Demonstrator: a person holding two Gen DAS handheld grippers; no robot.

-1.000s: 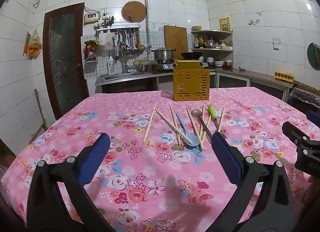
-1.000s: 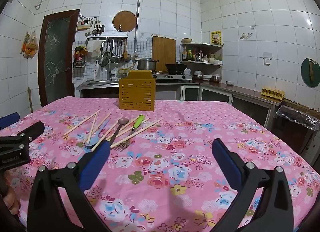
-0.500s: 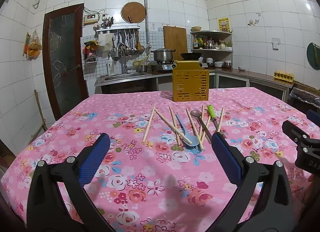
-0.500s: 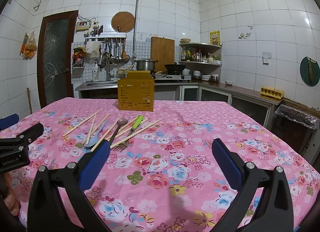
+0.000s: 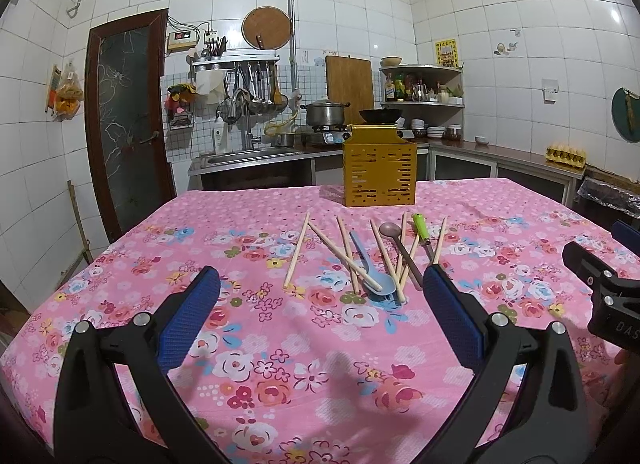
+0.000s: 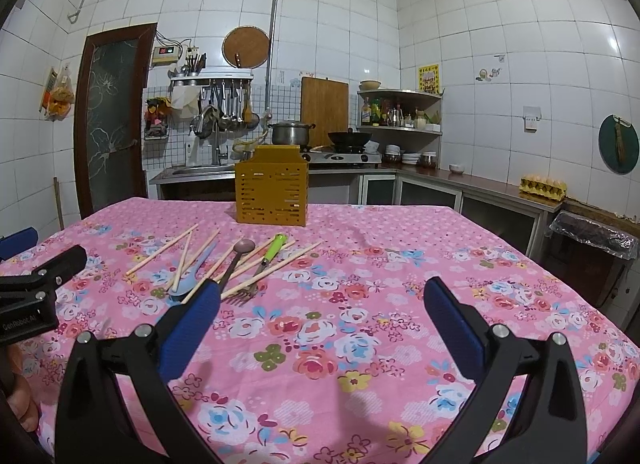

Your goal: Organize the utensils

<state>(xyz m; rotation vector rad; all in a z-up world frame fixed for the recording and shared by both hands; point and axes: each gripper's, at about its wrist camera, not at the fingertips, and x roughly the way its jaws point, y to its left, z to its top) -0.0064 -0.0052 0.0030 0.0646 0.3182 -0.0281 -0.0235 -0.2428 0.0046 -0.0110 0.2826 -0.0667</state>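
Several wooden chopsticks [image 5: 296, 251], a blue spoon [image 5: 372, 270], a brown spoon [image 5: 400, 246] and a green-handled fork [image 5: 422, 226] lie scattered mid-table on a pink floral cloth. A yellow slotted utensil holder [image 5: 379, 171] stands upright behind them. My left gripper [image 5: 318, 314] is open and empty, above the cloth in front of the pile. My right gripper [image 6: 320, 316] is open and empty, to the right of the pile; there I see the chopsticks [image 6: 162, 252], blue spoon [image 6: 192, 272], brown spoon [image 6: 240, 252], fork [image 6: 268, 254] and holder [image 6: 272, 194].
The table [image 5: 240, 364] fills the foreground. Behind it is a kitchen counter with a sink [image 5: 248, 154], a pot [image 5: 325, 114] and a wok on a stove. A dark door [image 5: 128, 120] is at the left, and an egg tray [image 6: 543, 186] on the right counter.
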